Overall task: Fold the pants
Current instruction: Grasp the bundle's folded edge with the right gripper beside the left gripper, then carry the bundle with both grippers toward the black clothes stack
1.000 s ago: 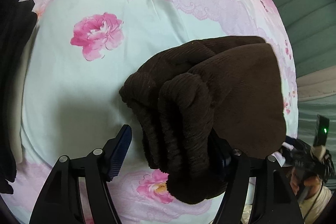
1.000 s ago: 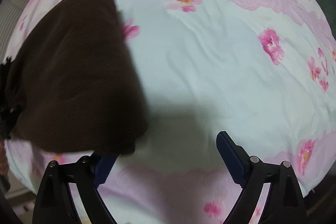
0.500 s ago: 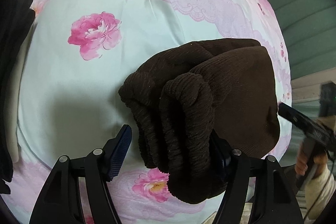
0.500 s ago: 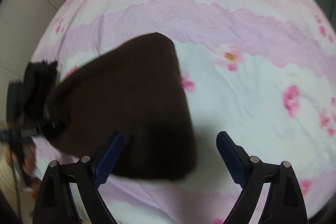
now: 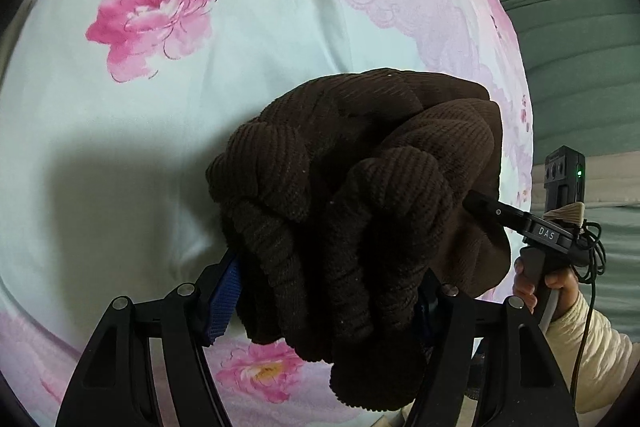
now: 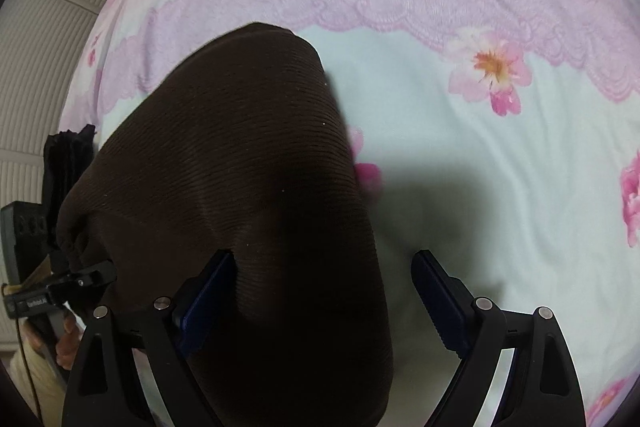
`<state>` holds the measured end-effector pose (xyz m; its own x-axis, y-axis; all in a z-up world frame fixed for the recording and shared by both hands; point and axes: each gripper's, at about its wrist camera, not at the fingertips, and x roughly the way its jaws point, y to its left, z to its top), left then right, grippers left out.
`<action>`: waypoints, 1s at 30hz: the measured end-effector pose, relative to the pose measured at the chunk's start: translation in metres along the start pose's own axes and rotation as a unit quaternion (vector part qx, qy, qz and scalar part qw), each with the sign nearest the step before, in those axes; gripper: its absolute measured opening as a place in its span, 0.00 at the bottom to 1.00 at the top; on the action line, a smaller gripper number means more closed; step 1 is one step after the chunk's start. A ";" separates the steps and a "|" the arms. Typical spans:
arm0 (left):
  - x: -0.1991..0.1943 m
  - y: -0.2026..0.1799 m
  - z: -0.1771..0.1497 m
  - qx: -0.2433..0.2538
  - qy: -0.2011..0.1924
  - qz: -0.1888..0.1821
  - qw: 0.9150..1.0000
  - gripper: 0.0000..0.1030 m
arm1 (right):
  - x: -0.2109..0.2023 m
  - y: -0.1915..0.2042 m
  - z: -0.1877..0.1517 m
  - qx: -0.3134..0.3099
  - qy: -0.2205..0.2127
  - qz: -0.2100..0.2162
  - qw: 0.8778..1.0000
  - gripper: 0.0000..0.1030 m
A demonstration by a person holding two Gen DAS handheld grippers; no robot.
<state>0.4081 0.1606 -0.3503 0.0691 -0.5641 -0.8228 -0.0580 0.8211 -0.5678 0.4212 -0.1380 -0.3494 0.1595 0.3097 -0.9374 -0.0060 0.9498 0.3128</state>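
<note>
2 claws: left claw [image 5: 324,301] pinches brown pants [image 5: 360,195]; right claw [image 6: 320,291], lettered "DAS", spread

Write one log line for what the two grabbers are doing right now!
left gripper: clamps bunched brown pants | right gripper: open over pants | bed sheet beneath

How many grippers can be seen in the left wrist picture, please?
2: the left gripper at the bottom, around the bunched pants; the right gripper at the right edge, its tip by the pants.

Setting: home bedroom.
Bed dressed in floral bedsheet [image 5: 248,39], pink roses with lace-print band; beside it, ribbed white wall panel [image 6: 44,75] and green upholstery [image 5: 576,39].
</note>
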 end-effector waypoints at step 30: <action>-0.085 -0.045 -0.053 0.004 -0.090 -0.017 0.996 0.36 | -0.081 0.068 -0.054 -0.017 -0.089 0.026 0.996 0.37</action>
<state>0.3517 0.1668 -0.2565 0.2478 -0.5674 -0.7853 -0.0456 0.8028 -0.5945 0.3546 -0.0962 -0.2601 0.3300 0.3481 -0.8775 -0.0521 0.9348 0.3512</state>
